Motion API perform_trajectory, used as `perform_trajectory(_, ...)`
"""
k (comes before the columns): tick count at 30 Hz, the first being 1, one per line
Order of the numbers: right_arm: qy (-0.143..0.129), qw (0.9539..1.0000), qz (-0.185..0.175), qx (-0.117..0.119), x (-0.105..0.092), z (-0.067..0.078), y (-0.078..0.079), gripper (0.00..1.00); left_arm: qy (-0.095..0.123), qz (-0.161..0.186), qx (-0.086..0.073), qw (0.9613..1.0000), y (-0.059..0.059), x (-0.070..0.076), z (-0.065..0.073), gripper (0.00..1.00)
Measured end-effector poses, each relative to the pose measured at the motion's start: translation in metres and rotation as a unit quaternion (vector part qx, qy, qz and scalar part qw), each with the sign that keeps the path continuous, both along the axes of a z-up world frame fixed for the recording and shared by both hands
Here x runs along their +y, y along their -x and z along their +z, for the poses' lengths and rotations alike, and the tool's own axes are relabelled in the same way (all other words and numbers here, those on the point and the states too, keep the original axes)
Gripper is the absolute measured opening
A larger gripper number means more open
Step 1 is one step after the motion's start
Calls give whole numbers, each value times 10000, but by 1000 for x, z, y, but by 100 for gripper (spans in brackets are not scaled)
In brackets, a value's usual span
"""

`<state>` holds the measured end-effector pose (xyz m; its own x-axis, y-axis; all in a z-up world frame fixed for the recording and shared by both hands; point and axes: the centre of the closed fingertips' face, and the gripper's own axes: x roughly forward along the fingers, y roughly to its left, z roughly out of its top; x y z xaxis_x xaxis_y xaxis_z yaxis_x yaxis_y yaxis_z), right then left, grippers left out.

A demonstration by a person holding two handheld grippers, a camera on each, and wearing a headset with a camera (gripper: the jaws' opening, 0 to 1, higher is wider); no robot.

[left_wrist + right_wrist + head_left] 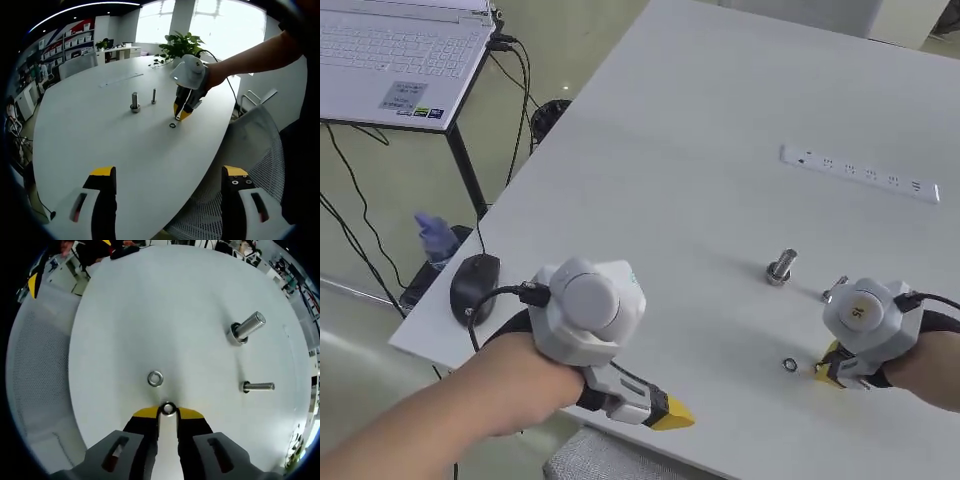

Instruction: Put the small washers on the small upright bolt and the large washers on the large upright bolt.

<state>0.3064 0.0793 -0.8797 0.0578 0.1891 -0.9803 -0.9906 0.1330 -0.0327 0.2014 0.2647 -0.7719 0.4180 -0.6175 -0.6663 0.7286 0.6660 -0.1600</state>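
Right gripper view: right claw nearly closed, pinching a washer; left claw wide open, empty.

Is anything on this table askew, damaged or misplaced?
Nothing stands out. The large bolt and the small bolt stand upright, the loose washer lies flat on the table, and the right gripper pinches the held washer.
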Motion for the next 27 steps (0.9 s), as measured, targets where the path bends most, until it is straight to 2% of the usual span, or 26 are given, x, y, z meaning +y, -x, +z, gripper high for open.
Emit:
perform_trajectory(5,170,9999,10,-21,1,0,0,14,9,-8,-4,10000,0,-3,0,85)
perform_trajectory(9,25,9997,-231,79,-1,1,-2,13,-2,18,-23,10000,-1,-3,2,85)
perform_trajectory(15,-44,9994,-295,158,0,2,-2,13,-36,-20,43,10000,4,-5,-2,84)
perform_trajectory(22,-12,9995,-279,134,-3,6,-2,13,-25,-60,45,10000,6,-7,-1,83)
perform_trajectory(24,-37,9995,-304,90,-5,10,-5,13,-56,-10,59,10000,4,-6,0,84)
perform_trajectory(27,-26,9994,-332,60,-12,16,-10,13,-15,10,-2,10000,2,-5,2,85)
